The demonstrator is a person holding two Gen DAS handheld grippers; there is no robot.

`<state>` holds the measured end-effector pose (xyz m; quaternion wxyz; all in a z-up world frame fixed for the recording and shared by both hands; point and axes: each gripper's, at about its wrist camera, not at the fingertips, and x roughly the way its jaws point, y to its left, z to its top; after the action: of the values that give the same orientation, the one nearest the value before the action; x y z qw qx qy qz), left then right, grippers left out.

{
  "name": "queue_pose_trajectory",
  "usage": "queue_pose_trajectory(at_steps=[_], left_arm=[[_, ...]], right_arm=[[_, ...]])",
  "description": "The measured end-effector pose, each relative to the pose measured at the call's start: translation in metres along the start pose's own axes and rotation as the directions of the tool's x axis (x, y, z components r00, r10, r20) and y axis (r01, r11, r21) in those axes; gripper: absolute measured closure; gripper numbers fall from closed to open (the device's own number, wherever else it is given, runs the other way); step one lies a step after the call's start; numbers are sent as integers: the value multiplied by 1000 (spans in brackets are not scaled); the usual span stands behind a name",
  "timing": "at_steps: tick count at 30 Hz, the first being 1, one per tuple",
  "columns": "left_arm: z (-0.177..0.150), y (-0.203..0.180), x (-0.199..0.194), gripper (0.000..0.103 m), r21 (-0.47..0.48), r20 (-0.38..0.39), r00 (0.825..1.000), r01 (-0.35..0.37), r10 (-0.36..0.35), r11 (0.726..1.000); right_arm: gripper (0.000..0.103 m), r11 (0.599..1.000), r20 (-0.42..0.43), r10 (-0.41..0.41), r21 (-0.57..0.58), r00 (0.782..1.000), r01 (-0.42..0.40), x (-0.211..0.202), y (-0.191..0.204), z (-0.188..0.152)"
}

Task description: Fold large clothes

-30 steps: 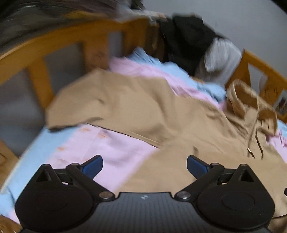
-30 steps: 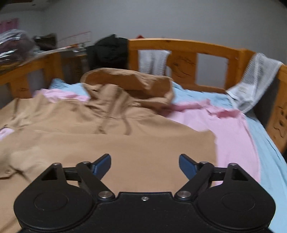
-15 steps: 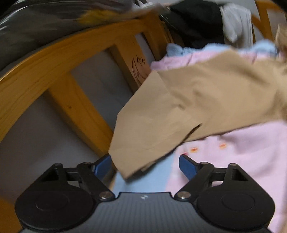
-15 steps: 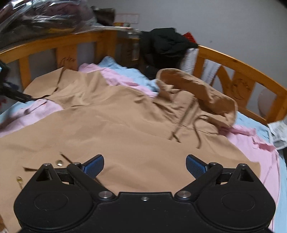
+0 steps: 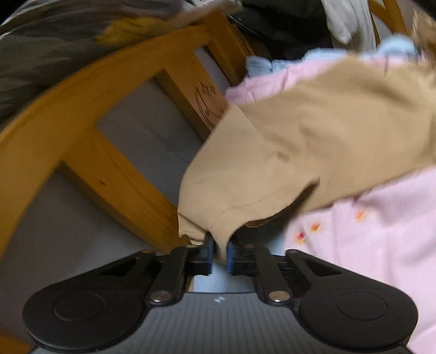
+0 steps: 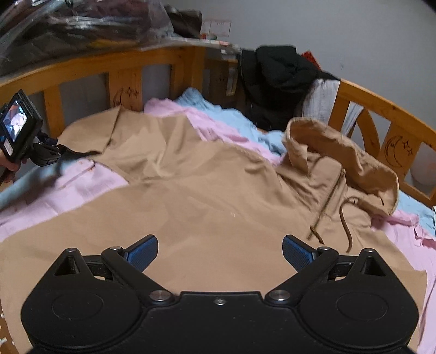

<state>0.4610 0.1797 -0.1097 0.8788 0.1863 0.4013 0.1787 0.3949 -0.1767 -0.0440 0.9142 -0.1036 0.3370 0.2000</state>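
A large tan hooded jacket (image 6: 212, 196) lies spread over pink and blue bedding, its hood (image 6: 340, 152) at the right. One sleeve (image 5: 313, 147) reaches out to the bed's left side. My left gripper (image 5: 219, 252) is shut on the cuff end of that sleeve, the cloth pinched between the blue pads. That same left gripper (image 6: 41, 153) shows at the far left of the right wrist view, held by a hand. My right gripper (image 6: 219, 252) hovers over the jacket's body, jaws wide open with nothing between them.
A wooden bed rail (image 6: 122, 65) runs around the bed (image 5: 81, 114). Black and grey clothes (image 6: 275, 81) hang over the far corner. Bagged items (image 6: 81, 24) are piled behind the rail. Pink sheet (image 5: 368, 245) and blue sheet (image 6: 218, 114) cover the mattress.
My left gripper swung to the sleeve end near the bed rail and shut on the cuff. My right gripper turned left across the jacket, staying open.
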Motion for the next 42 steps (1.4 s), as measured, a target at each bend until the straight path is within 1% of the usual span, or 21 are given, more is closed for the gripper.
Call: queue_pose_trajectory(at_steps=[2, 4, 6, 7, 9, 12, 16, 17, 20, 23, 25, 26, 27, 28, 32, 34, 36, 37, 38, 41, 42], left_arm=[[11, 20, -32, 101, -92, 15, 997, 82, -81, 992], [27, 33, -66, 102, -156, 60, 984, 173, -165, 973], [41, 42, -97, 102, -210, 97, 958, 286, -271, 935], [47, 45, -113, 102, -231, 119, 940, 340, -320, 912], [57, 42, -142, 102, -242, 162, 898, 438, -409, 866], [64, 20, -169, 102, -202, 195, 852, 519, -486, 830], [54, -25, -193, 103, -120, 182, 812, 578, -555, 807], [51, -35, -193, 103, -112, 175, 803, 591, -570, 799], [46, -58, -200, 103, -134, 161, 781, 623, -603, 771], [37, -77, -210, 103, -131, 164, 765, 643, -623, 755], [34, -87, -216, 103, -102, 166, 746, 664, -645, 741], [33, -92, -219, 102, -86, 166, 731, 680, -662, 729], [32, -97, -223, 102, -74, 163, 722, 689, -673, 721], [31, -102, -226, 102, -60, 162, 710, 701, -686, 711], [33, -116, -232, 93, -3, 146, 614, 784, -776, 620], [31, -116, -237, 69, 6, 147, 597, 797, -788, 605], [27, -114, -240, 59, 2, 157, 591, 801, -791, 599], [27, -113, -239, 58, 2, 160, 593, 799, -789, 601], [26, -112, -238, 58, 0, 161, 604, 791, -780, 612], [28, -107, -219, 58, -50, 160, 683, 726, -712, 685], [30, -104, -208, 58, -87, 163, 716, 696, -679, 712]], right_arm=[[5, 1000, 29, 5, 22, 1000, -5, -3, -2, 1], [5, 997, 65, 38, 66, 997, -42, -8, -7, 4], [5, 984, 101, 100, 139, 990, -114, -12, -14, 10], [5, 964, 114, 165, 190, 980, -184, -14, -20, 13], [5, 877, 147, 318, 331, 937, -349, -12, -34, 20], [5, 677, 208, 487, 524, 848, -517, 1, -49, 26], [5, 381, 325, 578, 704, 749, -599, 21, -62, 25], [5, 348, 328, 574, 732, 750, -586, 23, -64, 27], [12, 299, 266, 567, 816, 780, -495, 34, -67, 29], [25, 268, 188, 558, 881, 808, -390, 41, -68, 22], [54, 291, 159, 530, 888, 833, -355, 38, -71, 21], [62, 311, 149, 514, 886, 845, -345, 37, -72, 21], [82, 338, 140, 499, 878, 855, -340, 35, -74, 22], [99, 395, 117, 473, 858, 873, -328, 29, -78, 28], [103, 639, 89, 373, 697, 923, -326, -2, -90, 47], [103, 735, 99, 313, 605, 945, -307, -20, -101, 57], [103, 791, 105, 259, 548, 960, -273, -37, -115, 57], [103, 810, 102, 236, 529, 966, -254, -43, -124, 54], [103, 822, 96, 215, 519, 972, -233, -48, -133, 50], [103, 843, 57, 146, 515, 988, -154, -55, -159, 33], [103, 848, 40, 120, 515, 992, -123, -54, -166, 25]])
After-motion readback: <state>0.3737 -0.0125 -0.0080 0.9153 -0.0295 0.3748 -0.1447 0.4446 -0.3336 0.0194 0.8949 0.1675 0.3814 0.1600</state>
